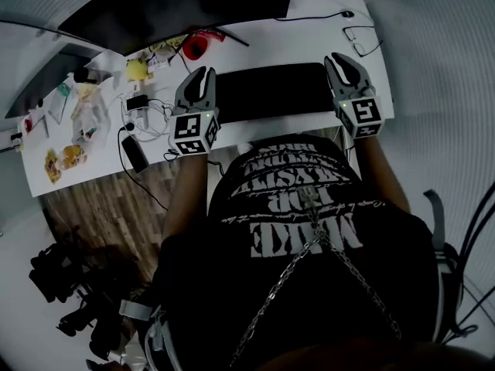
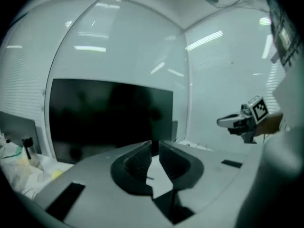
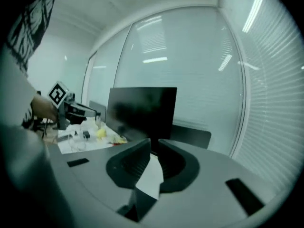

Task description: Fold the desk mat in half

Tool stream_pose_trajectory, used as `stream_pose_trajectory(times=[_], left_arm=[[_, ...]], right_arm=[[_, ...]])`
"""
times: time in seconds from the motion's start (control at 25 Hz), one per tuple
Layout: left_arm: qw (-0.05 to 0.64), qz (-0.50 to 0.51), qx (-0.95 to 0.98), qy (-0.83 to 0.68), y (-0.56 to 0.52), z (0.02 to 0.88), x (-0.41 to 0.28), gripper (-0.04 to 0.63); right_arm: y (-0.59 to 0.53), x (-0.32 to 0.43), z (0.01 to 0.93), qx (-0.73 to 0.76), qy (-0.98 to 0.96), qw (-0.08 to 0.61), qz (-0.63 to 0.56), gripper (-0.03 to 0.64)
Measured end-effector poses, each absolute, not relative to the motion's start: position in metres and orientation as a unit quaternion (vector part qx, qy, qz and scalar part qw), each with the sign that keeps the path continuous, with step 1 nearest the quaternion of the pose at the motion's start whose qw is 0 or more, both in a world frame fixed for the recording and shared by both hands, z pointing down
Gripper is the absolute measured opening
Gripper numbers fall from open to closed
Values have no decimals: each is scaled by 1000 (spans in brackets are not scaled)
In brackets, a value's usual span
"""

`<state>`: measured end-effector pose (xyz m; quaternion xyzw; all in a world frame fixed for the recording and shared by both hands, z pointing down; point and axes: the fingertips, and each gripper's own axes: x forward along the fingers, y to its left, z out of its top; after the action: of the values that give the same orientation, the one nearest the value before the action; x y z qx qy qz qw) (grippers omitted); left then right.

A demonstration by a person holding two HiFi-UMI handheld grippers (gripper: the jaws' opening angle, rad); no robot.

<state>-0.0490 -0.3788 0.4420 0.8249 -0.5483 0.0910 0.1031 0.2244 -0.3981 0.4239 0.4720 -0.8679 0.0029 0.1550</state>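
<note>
Clutter fills the left end of the white surface (image 1: 305, 31): snack packets, a yellow lump (image 1: 137, 69), a tangle of cables (image 1: 147, 114), and further back a red object (image 1: 195, 46). None of it lies on the desk mat. The left gripper (image 2: 155, 145) hangs raised at the mat's left end, its jaws a narrow slit apart with nothing between them. The black desk mat (image 1: 271, 91) lies flat along the near edge, under the dark monitor (image 1: 178, 6). I cannot tell whether it is already doubled. The right gripper (image 3: 154, 146) mirrors the left at the mat's right end, slightly parted and empty. This suits taking both ends together. Spectacles (image 1: 362, 41) lie behind it, clear of the mat.
</note>
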Motion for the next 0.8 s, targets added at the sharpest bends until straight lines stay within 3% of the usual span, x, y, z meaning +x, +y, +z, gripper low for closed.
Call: stream_pose_trajectory(times=[0.08, 0.2, 0.8], left_arm=[[71, 55, 839, -536, -372, 405, -28, 10], [71, 33, 849, -523, -362, 390, 0, 8], [95, 54, 880, -463, -330, 410, -4, 7]], right_arm=[[-384, 203, 405, 462, -881, 100, 32, 14], [-366, 178, 385, 444, -893, 59, 43, 0], [-321, 136, 374, 464, -883, 74, 11, 0]])
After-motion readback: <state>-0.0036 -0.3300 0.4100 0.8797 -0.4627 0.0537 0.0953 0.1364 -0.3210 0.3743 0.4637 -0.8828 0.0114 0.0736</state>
